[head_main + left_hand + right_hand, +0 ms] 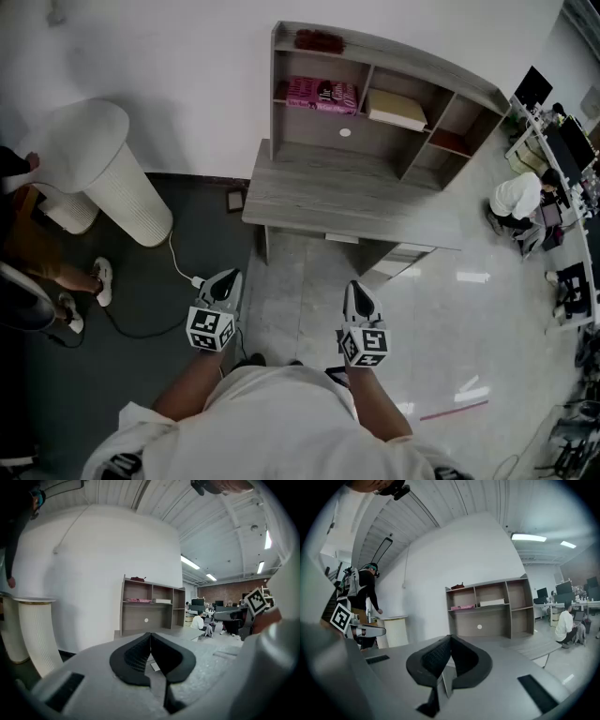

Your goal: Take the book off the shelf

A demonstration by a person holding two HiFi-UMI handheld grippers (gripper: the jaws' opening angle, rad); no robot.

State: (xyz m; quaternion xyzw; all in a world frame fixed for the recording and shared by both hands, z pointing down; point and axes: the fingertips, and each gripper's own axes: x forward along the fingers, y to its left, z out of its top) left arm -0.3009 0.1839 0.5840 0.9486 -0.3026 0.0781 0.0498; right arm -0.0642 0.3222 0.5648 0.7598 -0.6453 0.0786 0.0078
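Observation:
A grey desk point(347, 202) with a shelf unit point(384, 56) stands against the white wall ahead of me. In the shelf's left compartment lies a pink book point(322, 94), and a pale cream book point(397, 110) lies flat in the middle one. A dark red thing point(319, 40) rests on top. Both grippers hang low in front of my body, well short of the desk. The left gripper point(228, 277) and the right gripper point(356, 289) are shut and hold nothing. Each gripper view shows its jaws pressed together, the left gripper point(150, 634) and the right gripper point(450, 638), with the shelf unit point(150, 604) point(492, 611) far beyond them.
A white ribbed column point(103, 169) stands at the left with a person point(37, 253) beside it. A cable with a plug point(192, 279) runs over the dark floor. At the right a seated person point(516, 202) works at desks with monitors point(562, 141).

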